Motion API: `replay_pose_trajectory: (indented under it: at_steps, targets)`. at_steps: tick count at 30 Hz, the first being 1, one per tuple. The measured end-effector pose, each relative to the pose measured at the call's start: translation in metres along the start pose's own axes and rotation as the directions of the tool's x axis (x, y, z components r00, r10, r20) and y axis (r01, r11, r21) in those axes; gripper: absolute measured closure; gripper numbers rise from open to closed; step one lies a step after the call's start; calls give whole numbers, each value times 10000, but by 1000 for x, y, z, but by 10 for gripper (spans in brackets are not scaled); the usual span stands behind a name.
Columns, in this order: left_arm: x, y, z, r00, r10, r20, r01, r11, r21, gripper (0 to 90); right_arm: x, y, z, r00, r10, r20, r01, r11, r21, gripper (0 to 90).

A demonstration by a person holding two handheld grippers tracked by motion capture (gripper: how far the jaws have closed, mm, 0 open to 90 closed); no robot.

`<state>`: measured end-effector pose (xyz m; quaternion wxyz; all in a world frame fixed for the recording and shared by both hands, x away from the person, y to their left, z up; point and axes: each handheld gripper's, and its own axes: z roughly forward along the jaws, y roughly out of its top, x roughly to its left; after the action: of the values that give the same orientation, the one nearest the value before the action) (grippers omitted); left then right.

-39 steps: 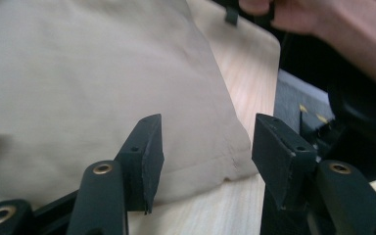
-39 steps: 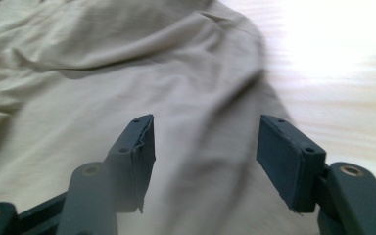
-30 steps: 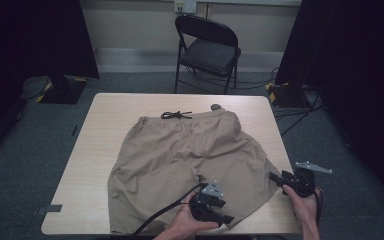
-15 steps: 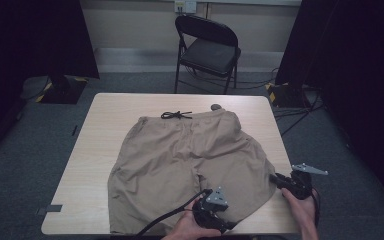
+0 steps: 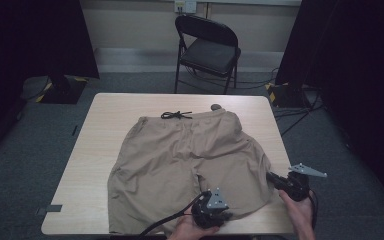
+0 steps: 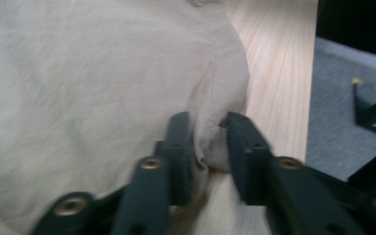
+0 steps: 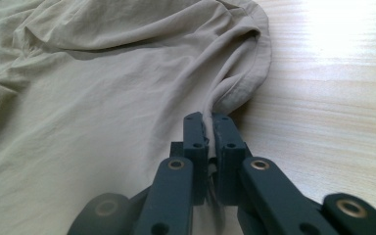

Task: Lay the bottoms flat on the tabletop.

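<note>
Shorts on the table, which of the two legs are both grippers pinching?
The leg of the shorts toward the right table edge; the left gripper and right gripper both clamp its hem. The other leg lies free.

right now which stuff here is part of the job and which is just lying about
In the job:
- khaki shorts
- left tool, hem fold between its jaws
- right tool, shut on the shorts' hem
- table under the shorts

Lying about:
- folding chair
- floor cables
</note>
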<state>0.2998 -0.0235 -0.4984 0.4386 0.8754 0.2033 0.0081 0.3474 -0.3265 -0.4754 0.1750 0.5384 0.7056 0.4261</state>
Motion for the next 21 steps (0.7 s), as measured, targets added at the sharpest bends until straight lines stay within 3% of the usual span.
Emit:
replay_pose_trajectory:
  at_steps: [3,4,7,13,16,21]
  targets:
    - [2,0,-1,9998,-83,170,81,9999,118,851,0,0,-1,10000,9,-20,-9,10000,8,865]
    - [5,0,-1,9985,-276,470,271,9996,101,860,-1,1,-2,10000,29,-29,-29,10000,-14,864]
    - [7,-3,-4,9945,-614,849,617,9981,-9,864,-2,1,-9,9999,156,-33,-156,9996,-242,865]
    - [5,-8,-16,9895,-699,1264,746,9967,-331,864,-4,-4,-33,9997,177,165,-168,9986,-503,865]
    - [1,-7,-27,9860,-690,1516,798,9946,-660,864,-5,-6,-42,9995,303,54,-299,9975,-644,866]
    - [-8,-5,-40,9795,-549,1936,769,9912,-1079,863,0,-11,-69,9997,-19,224,32,9983,-583,865]
